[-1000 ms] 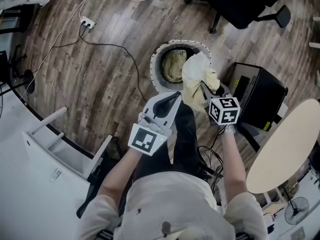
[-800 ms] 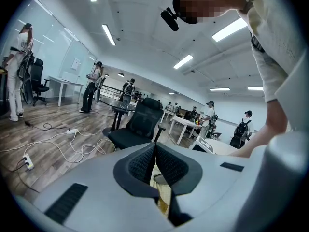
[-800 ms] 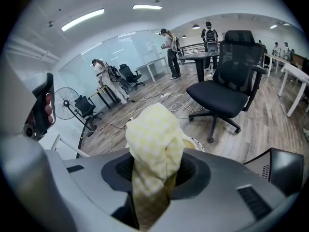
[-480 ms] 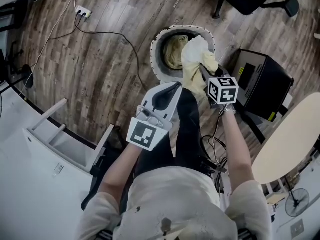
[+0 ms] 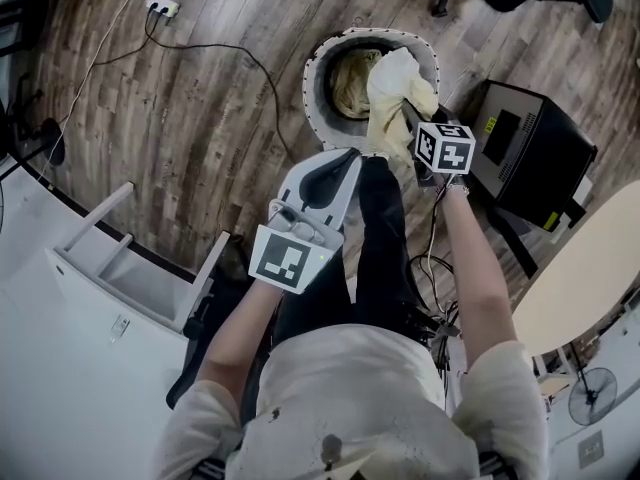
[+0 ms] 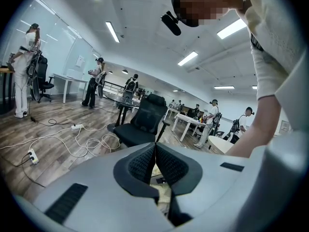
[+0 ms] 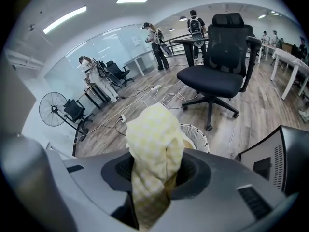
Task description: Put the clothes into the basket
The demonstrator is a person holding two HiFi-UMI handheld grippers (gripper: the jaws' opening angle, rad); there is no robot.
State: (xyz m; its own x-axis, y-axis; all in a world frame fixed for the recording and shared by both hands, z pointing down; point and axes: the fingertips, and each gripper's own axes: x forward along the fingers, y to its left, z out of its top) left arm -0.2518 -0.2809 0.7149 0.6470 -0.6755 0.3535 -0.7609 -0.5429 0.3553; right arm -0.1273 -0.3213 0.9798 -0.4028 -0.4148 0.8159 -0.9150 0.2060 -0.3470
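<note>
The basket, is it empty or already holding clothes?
Not empty: the head view shows a yellowish garment lying inside the basket.

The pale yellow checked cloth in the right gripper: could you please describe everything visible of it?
The pale yellow checked cloth, soft fabric, is bunched into a lump. The right gripper is clamped on it, a fold bulging beyond the jaws. It hangs over the round white lattice basket, at its rim; contact unclear.

2 claws: left claw (image 5: 336, 170), right claw (image 5: 408, 120). 1 basket (image 5: 311, 80). 2 cloths: held cloth (image 5: 394, 90), basket cloth (image 5: 350, 76). 1 power strip (image 5: 160, 8).
</note>
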